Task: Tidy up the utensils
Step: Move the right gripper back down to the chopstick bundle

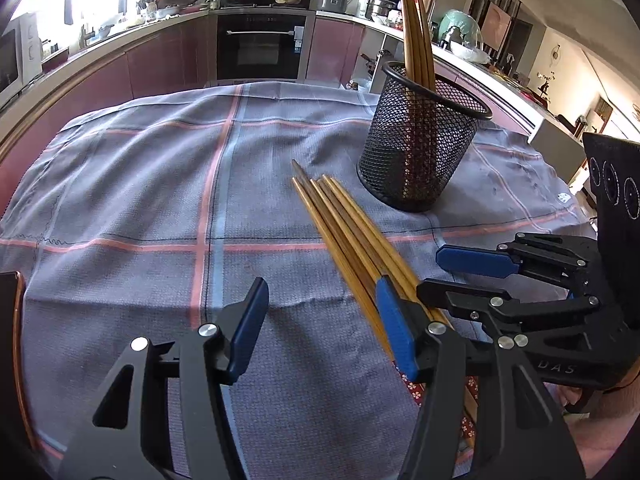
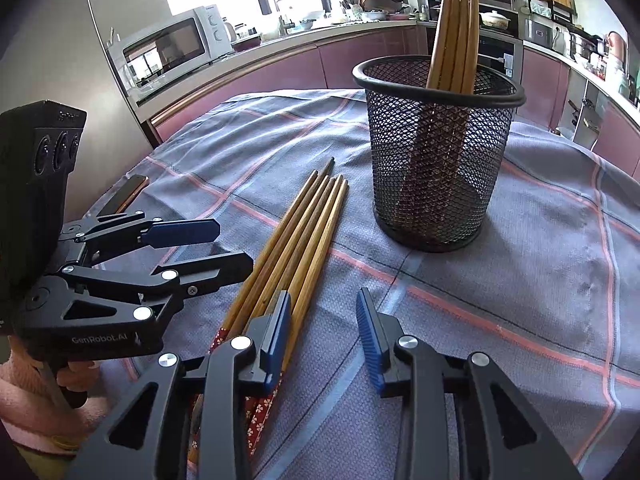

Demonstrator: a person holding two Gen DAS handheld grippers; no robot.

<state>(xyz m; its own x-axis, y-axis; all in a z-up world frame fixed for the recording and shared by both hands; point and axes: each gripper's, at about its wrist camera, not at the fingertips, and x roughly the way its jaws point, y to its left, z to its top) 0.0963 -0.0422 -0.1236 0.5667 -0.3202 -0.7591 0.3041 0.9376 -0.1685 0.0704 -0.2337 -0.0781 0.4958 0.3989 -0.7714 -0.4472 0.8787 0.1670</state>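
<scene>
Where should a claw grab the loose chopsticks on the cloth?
Probably mid-shaft on the chopsticks, from above, pads on either side of the bundle. They lie flat and parallel, tips towards the mesh cup; the patterned ends are under the claws.

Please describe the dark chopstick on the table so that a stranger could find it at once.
On the checked cloth stands a black mesh holder. Beside it lies a bundle of loose chopsticks. One chopstick reaches furthest, and its dark grey tip differs from the tan tips around it.

Checked cloth (image 1: pixel 140 184), microwave (image 2: pixel 172 46), perhaps a phone (image 2: pixel 130 192).
</scene>
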